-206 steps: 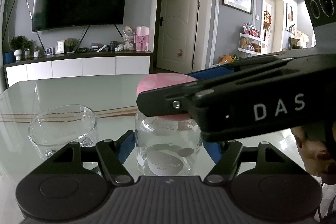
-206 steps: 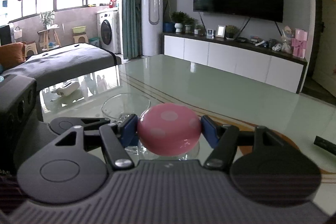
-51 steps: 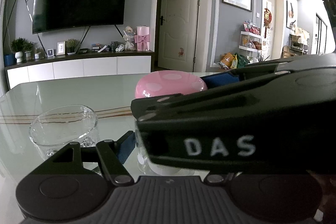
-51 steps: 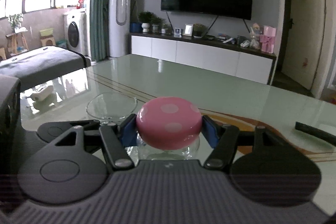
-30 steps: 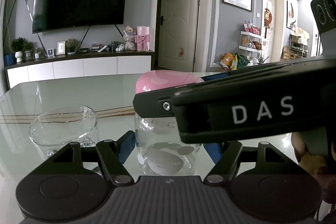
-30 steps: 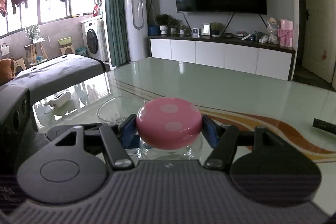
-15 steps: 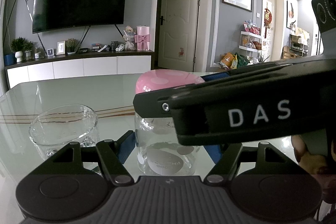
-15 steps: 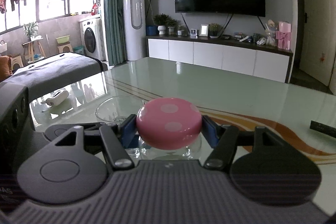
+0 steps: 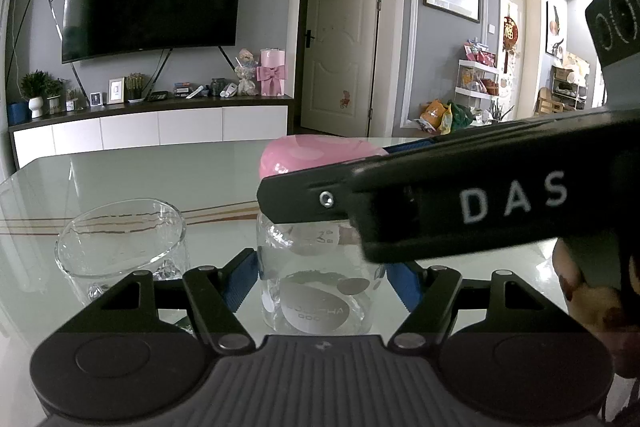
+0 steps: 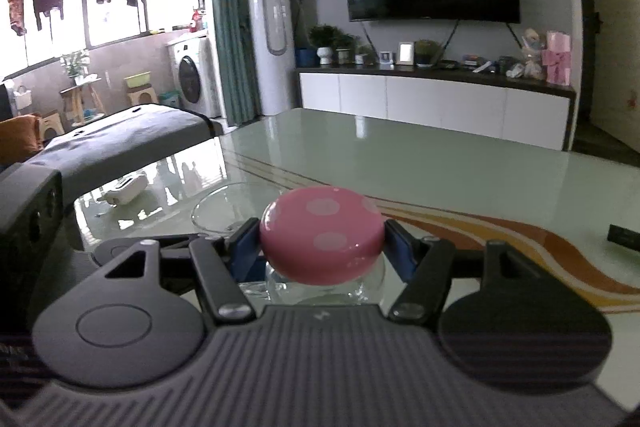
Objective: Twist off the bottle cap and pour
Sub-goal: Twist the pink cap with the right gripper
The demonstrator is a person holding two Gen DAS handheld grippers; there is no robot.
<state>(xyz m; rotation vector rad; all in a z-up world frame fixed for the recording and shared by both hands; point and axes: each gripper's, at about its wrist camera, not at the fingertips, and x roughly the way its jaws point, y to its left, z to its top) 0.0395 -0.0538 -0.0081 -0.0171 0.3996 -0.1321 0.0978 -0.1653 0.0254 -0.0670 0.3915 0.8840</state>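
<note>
Left tool: I clench it on the clear body of the bottle, which stands on the tabletop.
Right tool: I clench it on the pink dotted cap, from both sides.
Cap: it sits on the bottle neck, I judge not yet free.
Glass: empty, just left of the bottle.
Good turning: I should hold the body firm, turn only the cap, keep it level, then lift straight up.

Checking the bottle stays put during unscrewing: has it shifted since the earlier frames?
No. In the left wrist view the bottle sits just as before beside the empty glass.
</note>
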